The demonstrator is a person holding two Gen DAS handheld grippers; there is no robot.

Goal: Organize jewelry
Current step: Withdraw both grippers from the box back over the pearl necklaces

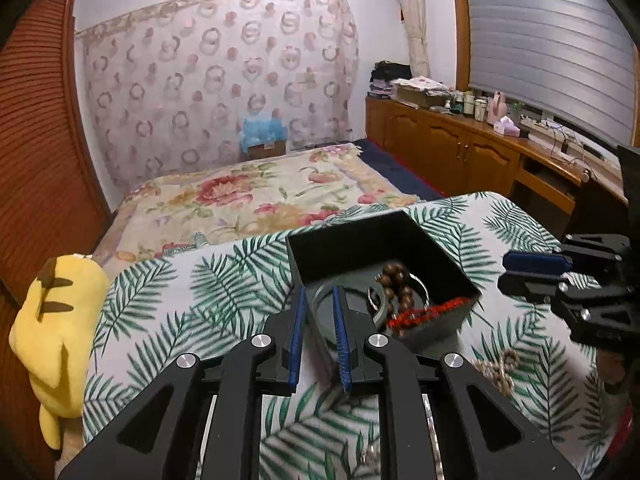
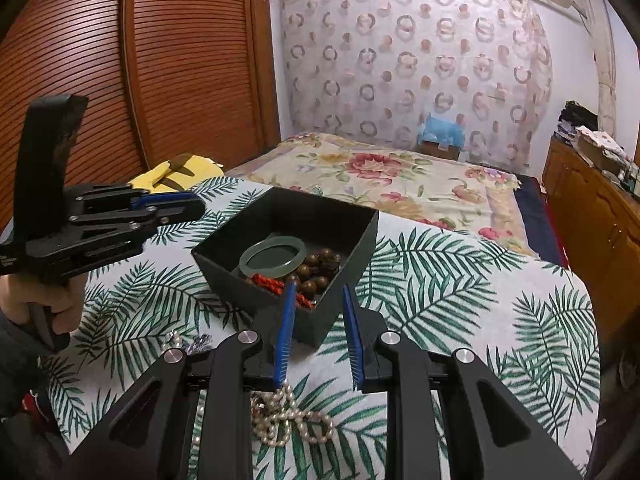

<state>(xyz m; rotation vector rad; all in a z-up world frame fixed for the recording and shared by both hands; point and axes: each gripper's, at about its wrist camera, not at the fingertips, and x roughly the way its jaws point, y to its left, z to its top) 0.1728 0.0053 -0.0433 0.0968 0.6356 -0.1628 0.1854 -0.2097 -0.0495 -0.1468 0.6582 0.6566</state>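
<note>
A black open box (image 1: pixel 436 256) (image 2: pixel 352 236) stands on the palm-leaf tablecloth. Inside it lie a green jade bangle (image 2: pixel 273 258) (image 1: pixel 320 304), brown wooden beads (image 1: pixel 396 284) (image 2: pixel 320 268) and a red beaded bracelet (image 1: pixel 432 310) (image 2: pixel 268 282). My left gripper (image 1: pixel 320 312) is open and empty, its fingertips at the box's near left corner above the bangle. My right gripper (image 2: pixel 318 300) is open and empty, just before the box's near corner. A pearl necklace (image 2: pixel 288 420) (image 1: pixel 498 372) lies on the cloth under the right gripper.
Small silver pieces (image 2: pixel 192 344) lie left of the pearls. A yellow plush toy (image 1: pixel 52 320) (image 2: pixel 176 172) sits at the table's left edge. A floral bed (image 1: pixel 248 200) lies behind; a wooden cabinet (image 1: pixel 460 140) stands right, a slatted wardrobe (image 2: pixel 120 72) left.
</note>
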